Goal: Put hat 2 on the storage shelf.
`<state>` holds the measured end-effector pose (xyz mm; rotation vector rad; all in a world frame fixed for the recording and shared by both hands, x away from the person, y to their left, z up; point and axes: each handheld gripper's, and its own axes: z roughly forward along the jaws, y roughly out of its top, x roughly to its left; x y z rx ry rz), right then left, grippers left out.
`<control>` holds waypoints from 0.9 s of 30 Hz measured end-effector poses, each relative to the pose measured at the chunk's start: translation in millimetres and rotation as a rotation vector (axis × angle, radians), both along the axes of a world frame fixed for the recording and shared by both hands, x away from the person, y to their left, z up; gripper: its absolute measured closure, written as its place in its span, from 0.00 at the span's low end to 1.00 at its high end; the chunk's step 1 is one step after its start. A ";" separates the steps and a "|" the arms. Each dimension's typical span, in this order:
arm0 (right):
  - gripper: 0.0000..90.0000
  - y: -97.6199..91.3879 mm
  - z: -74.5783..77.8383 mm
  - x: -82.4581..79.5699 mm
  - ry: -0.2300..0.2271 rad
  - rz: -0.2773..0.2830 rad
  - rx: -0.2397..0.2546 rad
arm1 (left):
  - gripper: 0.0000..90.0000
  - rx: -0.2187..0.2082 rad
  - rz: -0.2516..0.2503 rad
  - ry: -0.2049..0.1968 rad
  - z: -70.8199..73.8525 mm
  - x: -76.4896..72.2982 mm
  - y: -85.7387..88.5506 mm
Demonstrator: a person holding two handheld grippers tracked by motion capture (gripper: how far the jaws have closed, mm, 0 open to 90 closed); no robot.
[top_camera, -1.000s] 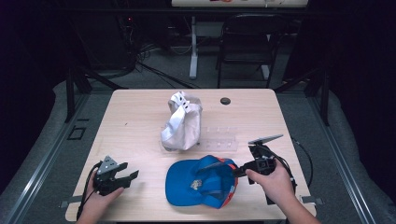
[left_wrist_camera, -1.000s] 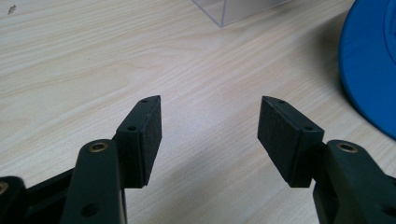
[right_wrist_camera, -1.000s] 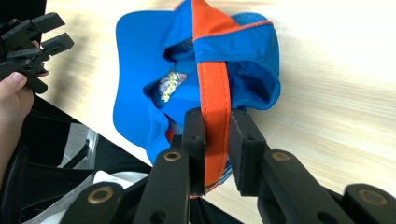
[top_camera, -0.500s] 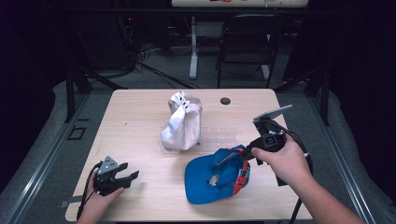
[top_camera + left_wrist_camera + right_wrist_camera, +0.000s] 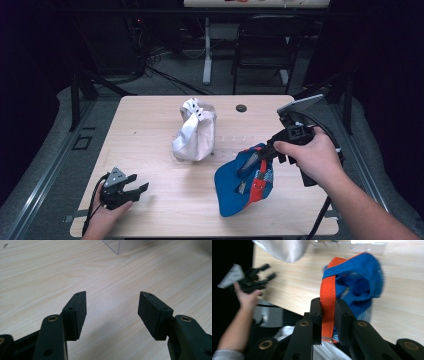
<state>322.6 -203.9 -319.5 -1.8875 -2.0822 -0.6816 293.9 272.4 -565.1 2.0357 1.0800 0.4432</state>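
A blue cap with an orange-red band [image 5: 243, 184] hangs tilted over the table's front right, lifted off the wood. My right gripper [image 5: 258, 156] is shut on it. In the right gripper view the two black jaws pinch the cap's orange band [image 5: 327, 307], and the blue crown [image 5: 359, 277] dangles beyond them. My left gripper [image 5: 134, 188] rests at the table's front left, held by a hand, open. Its pads [image 5: 80, 311] stand wide apart over bare wood with nothing between them.
A crumpled white-grey cap [image 5: 194, 131] stands at the table's middle, with a clear plastic box [image 5: 230, 142] to its right, whose corner [image 5: 122, 245] shows in the left gripper view. A small black disc [image 5: 241, 108] lies near the far edge. A chair stands behind the table.
My right gripper has risen and moved right with the blue cap, which went from lying flat on the table to hanging tilted. The left gripper has stayed put.
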 end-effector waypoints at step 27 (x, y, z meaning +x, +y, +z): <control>0.87 -52.2 24.2 20.9 -0.056 -0.173 0.503 | 0.45 0.003 -0.001 -0.001 0.0 0.5 -0.1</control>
